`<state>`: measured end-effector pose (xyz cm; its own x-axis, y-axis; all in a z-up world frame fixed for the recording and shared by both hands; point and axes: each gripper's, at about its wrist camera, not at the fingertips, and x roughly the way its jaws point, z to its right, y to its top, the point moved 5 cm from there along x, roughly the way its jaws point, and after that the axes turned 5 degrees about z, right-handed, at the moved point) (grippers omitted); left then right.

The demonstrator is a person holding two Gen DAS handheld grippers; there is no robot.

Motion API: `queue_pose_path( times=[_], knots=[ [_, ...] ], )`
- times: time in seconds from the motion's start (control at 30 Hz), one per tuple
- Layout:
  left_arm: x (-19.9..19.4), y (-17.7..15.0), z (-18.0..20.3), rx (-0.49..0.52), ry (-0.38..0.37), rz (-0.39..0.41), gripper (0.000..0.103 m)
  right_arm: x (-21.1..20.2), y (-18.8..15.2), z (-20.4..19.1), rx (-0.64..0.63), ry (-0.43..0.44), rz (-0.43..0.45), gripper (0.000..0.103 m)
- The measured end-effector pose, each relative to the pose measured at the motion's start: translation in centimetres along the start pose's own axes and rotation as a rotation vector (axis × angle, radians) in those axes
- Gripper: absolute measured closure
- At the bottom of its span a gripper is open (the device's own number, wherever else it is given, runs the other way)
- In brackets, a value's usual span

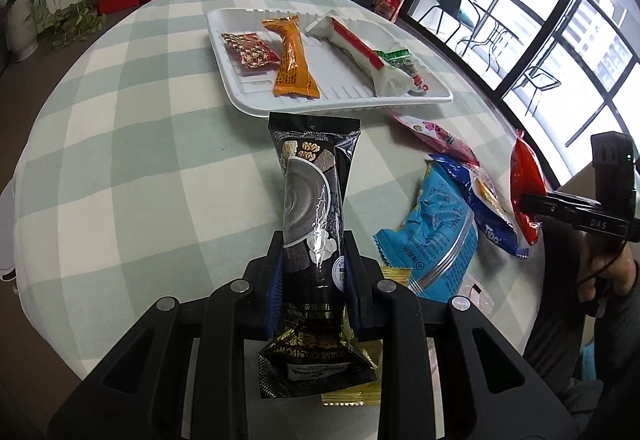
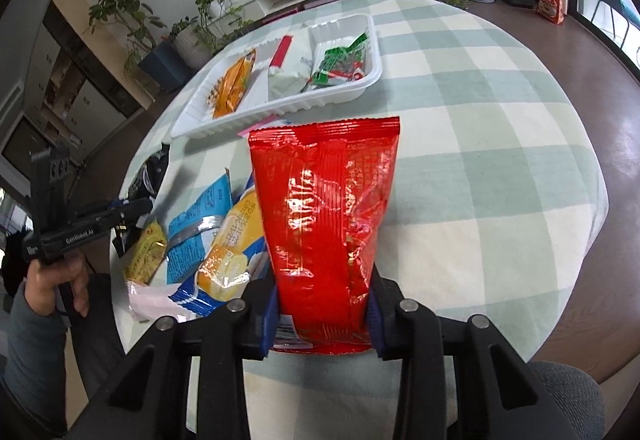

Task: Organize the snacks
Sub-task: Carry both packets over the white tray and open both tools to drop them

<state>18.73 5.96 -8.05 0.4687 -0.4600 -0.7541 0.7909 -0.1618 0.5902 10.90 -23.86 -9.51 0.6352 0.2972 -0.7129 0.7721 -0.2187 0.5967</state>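
Taking the white tray (image 1: 240, 95) on the checked tablecloth (image 1: 132, 143) as the landmark and reading left to right: inside it lie a dark red star-patterned packet (image 1: 250, 53) at the left end, then an orange packet (image 1: 292, 59), then a long white packet with a red stripe (image 1: 360, 47), and a green packet (image 1: 398, 57) at the right end.

Just in front of the tray, the left gripper (image 1: 314, 272) is clamped on a black sesame-powder sachet (image 1: 312, 191), lifted clear of the cloth with its far end pointing toward the tray.

To the right of that, near the tray's front right corner, a pink packet (image 1: 436, 135), a blue packet (image 1: 436, 215), a blue-and-yellow packet (image 1: 490, 211) and a gold packet (image 1: 394, 274) lie loose on the cloth.

Farthest right, in front of the tray, the right gripper (image 2: 324, 316) pinches the lower end of a red packet (image 2: 324, 199), which stands upward from its pads.
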Motion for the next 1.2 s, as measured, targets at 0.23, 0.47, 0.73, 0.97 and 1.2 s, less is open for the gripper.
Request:
queue_pose_path(
  times=[0.23, 0.47, 0.73, 0.97, 1.2],
  knots=[
    [-1.9, 0.4, 0.2, -0.060, -0.045, 0.068, 0.080, -2.1, 0.7, 2.3, 0.140, 0.064, 0.068, 0.065],
    [-3.4, 2.7, 0.0, -0.119, -0.091, 0.126, 0.079, -3.7, 2.7, 3.8, 0.180, 0.049, 0.125, 0.065],
    [-4.8, 9.1, 0.2, -0.119, -0.083, 0.212, 0.080, -5.6, 8.6, 2.3, 0.123, 0.054, 0.208, 0.065],
    [-3.1, 15.0, 1.0, -0.107, -0.075, 0.220, 0.080, -4.3, 15.3, -3.5, 0.011, 0.121, 0.237, 0.065],
    [1.1, 17.8, -0.4, -0.148, -0.024, 0.185, 0.080, 2.9, 18.7, -9.0, -0.044, 0.173, 0.118, 0.065]
  ],
)
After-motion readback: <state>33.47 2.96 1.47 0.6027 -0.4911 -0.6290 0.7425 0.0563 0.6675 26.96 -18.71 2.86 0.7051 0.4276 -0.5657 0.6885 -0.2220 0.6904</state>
